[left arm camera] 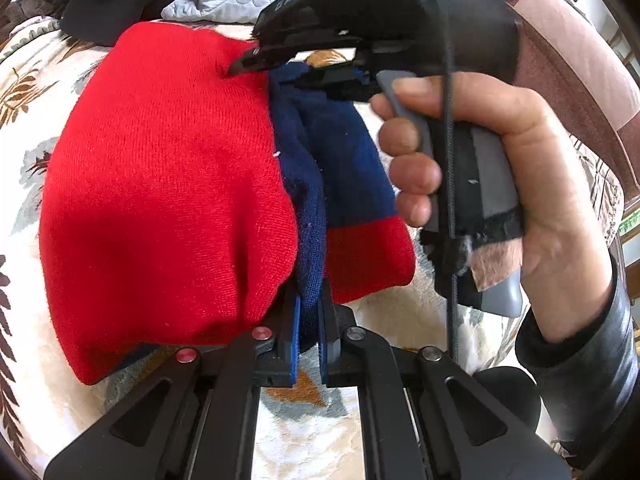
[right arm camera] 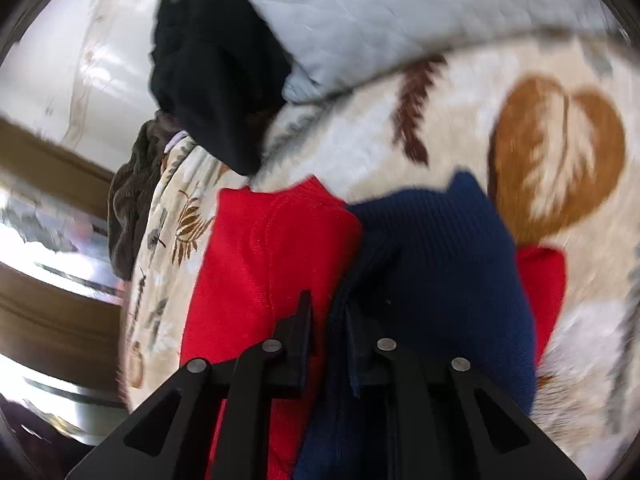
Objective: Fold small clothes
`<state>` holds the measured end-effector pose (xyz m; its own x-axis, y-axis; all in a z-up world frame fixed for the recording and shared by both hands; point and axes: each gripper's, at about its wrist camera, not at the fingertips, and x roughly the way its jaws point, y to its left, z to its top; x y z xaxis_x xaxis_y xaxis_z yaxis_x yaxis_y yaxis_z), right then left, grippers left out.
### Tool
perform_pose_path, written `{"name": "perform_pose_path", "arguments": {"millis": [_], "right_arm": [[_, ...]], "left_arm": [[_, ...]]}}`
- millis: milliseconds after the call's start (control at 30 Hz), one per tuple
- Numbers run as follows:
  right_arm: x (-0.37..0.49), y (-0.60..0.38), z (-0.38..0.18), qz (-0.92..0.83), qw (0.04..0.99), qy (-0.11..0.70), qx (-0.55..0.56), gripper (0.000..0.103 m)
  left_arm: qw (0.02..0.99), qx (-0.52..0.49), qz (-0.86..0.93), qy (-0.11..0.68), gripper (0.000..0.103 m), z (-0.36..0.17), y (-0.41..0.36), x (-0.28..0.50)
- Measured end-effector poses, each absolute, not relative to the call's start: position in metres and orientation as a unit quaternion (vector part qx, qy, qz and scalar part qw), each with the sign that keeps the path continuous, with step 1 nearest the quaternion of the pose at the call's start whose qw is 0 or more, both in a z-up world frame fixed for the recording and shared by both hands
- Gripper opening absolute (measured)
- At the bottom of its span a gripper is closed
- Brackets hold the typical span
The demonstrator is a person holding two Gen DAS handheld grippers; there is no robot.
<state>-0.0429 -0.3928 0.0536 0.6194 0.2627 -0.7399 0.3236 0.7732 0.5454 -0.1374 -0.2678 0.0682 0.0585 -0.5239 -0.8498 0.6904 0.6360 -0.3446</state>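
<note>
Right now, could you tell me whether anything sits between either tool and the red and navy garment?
Nothing visible does. The left tool is already clamped on a navy fold of the red and navy garment, and the right tool has the same cloth between its fingers. The black clothing lies apart, farther back on the leaf-print blanket.

Leaf-print blanket (left arm camera: 36,92) under red-navy garment (left arm camera: 168,184)

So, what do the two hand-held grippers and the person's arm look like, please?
The left gripper has black linkage arms with red and silver rivets and blue pads. The right gripper is glossy black with faint lettering, a grey handle, a black cable alongside and a fuzzy strap. The hand on it comes out of a shiny black sleeve.
</note>
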Motion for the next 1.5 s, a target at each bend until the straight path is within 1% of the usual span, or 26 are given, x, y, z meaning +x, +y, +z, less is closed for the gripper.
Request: {"name": "perform_pose_path", "arguments": {"millis": [133,300,400,533,633,767,800,867,933,1000,1133,1300,1367,1500], "right_arm": [[-0.057,-0.404,0.082,-0.008,0.850,0.411,0.329,0.012],[-0.072,-0.426,0.091,-0.027,0.858,0.400,0.320,0.012],[-0.073,-0.438,0.078,-0.043,0.854,0.408,0.321,0.012],[-0.070,-0.447,0.041,-0.060,0.837,0.437,0.323,0.013],[-0.073,-0.451,0.032,-0.062,0.839,0.425,0.334,0.017],[-0.081,-0.449,0.044,-0.059,0.841,0.418,0.340,0.028],[-0.085,-0.447,0.049,-0.059,0.843,0.415,0.336,0.029],[-0.096,-0.442,0.060,-0.057,0.850,0.408,0.329,0.032],[-0.111,-0.437,0.069,-0.050,0.854,0.402,0.326,0.033],[-0.128,-0.429,0.076,-0.039,0.857,0.397,0.326,0.033],[-0.161,-0.401,0.081,-0.005,0.857,0.402,0.322,0.034],[-0.179,-0.370,0.069,0.007,0.846,0.425,0.322,0.038],[-0.182,-0.364,0.063,-0.002,0.843,0.429,0.324,0.041],[-0.180,-0.361,0.051,-0.021,0.831,0.438,0.342,0.042]], "left_arm": [[0.721,0.072,-0.435,0.535,0.004,0.076,-0.275,-0.144],[0.712,0.090,-0.460,0.523,0.005,0.084,-0.301,-0.159],[0.705,0.098,-0.461,0.529,0.005,0.077,-0.314,-0.160],[0.700,0.106,-0.449,0.545,0.005,0.053,-0.319,-0.155],[0.702,0.088,-0.455,0.540,0.006,0.053,-0.316,-0.155],[0.698,0.067,-0.465,0.540,0.009,0.063,-0.302,-0.154],[0.700,0.064,-0.468,0.536,0.011,0.068,-0.297,-0.155],[0.704,0.063,-0.472,0.527,0.021,0.077,-0.288,-0.160],[0.705,0.056,-0.482,0.517,0.034,0.087,-0.273,-0.164],[0.716,0.057,-0.479,0.505,0.044,0.097,-0.255,-0.168],[0.740,0.055,-0.463,0.484,0.044,0.103,-0.213,-0.170],[0.789,0.042,-0.400,0.466,0.044,0.098,-0.165,-0.145],[0.796,0.029,-0.390,0.462,0.044,0.092,-0.153,-0.138],[0.805,0.019,-0.385,0.451,0.044,0.079,-0.145,-0.129]]}}
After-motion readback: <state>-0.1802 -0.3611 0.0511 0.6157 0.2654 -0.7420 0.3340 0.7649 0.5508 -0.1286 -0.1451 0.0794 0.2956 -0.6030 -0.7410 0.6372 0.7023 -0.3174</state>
